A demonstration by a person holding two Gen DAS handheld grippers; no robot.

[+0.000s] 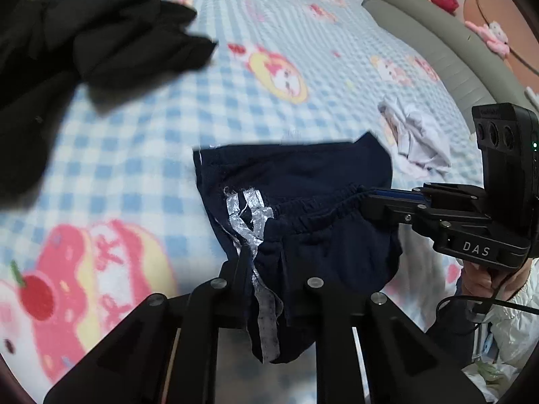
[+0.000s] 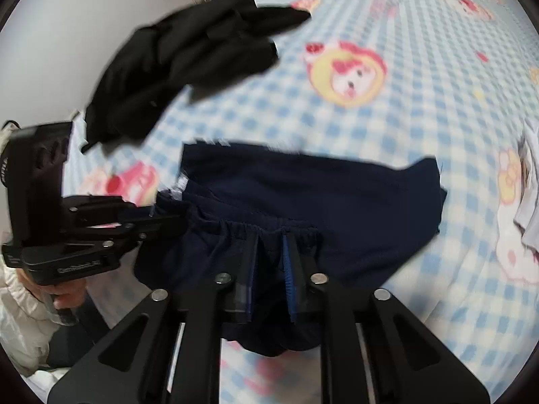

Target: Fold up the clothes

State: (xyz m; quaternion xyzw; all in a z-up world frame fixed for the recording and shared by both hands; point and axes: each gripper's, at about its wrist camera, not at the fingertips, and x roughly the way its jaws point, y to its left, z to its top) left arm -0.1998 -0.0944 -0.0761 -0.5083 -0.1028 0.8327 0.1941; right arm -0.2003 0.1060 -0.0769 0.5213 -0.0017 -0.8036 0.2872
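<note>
While both my tongs, left tongs (image 1: 266, 269) and right tongs (image 2: 271, 252), pinch the navy shorts (image 2: 303, 188) waistband above the bed (image 2: 404, 118), the black pile (image 2: 188, 64) lies unfolded.

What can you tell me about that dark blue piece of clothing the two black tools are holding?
The navy garment looks like soft knit shorts or trousers with a gathered elastic waistband and frayed silvery-white strips along one edge. It hangs partly lifted over the blue checked blanket. The left gripper pinches the edge with the strips; the right gripper clamps the waistband. Its far part is spread out, slightly blurred.
</note>
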